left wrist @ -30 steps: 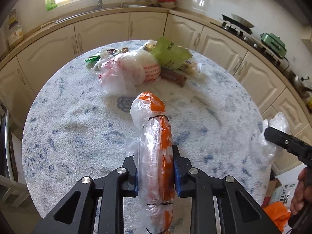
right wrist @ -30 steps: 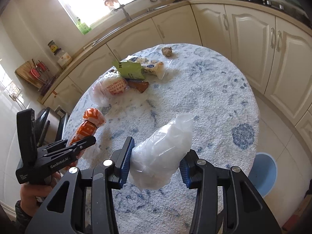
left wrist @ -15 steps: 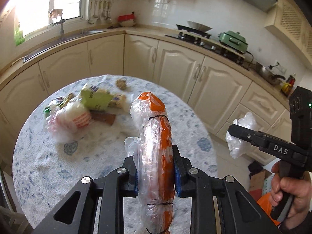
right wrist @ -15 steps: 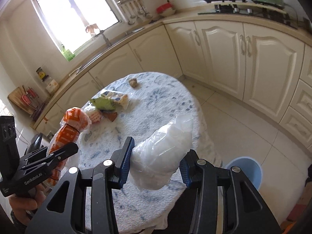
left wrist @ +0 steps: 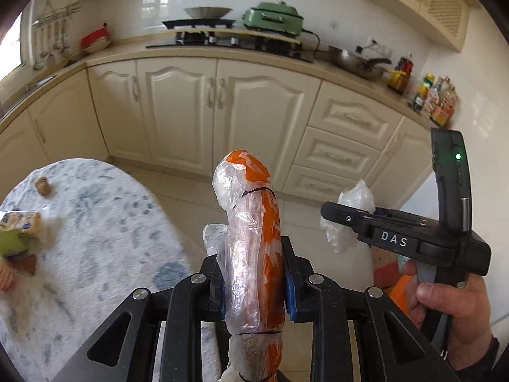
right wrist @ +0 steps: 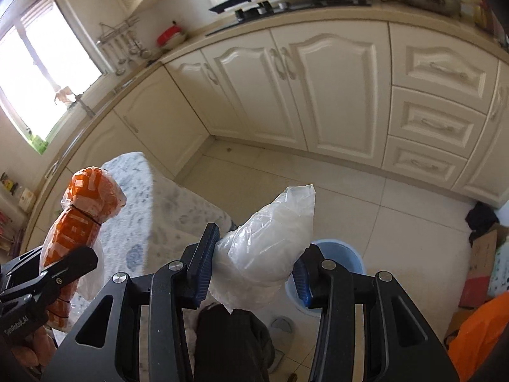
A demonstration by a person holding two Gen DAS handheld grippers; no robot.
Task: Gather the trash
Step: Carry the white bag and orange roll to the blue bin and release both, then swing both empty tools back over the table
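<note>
My left gripper [left wrist: 254, 273] is shut on an orange package wrapped in clear plastic [left wrist: 254, 238], held upright in the air beside the table; it also shows in the right wrist view [right wrist: 79, 219]. My right gripper [right wrist: 254, 264] is shut on a crumpled clear plastic bag [right wrist: 270, 245], seen too in the left wrist view [left wrist: 350, 213]. A light blue bin [right wrist: 343, 254] stands on the floor just below and beyond the right gripper. More trash [left wrist: 16, 238] lies on the round speckled table [left wrist: 95, 238] at the left.
Cream kitchen cabinets [left wrist: 222, 111] run along the far wall with a stove and green appliance [left wrist: 273, 16] on top. Cardboard boxes and an orange bag [right wrist: 477, 334] sit on the floor at the right. The tiled floor [right wrist: 350, 191] lies between table and cabinets.
Both grippers have swung right, away from the table toward the floor and cabinets, each still holding its item. The blue bin has come close under the right gripper.
</note>
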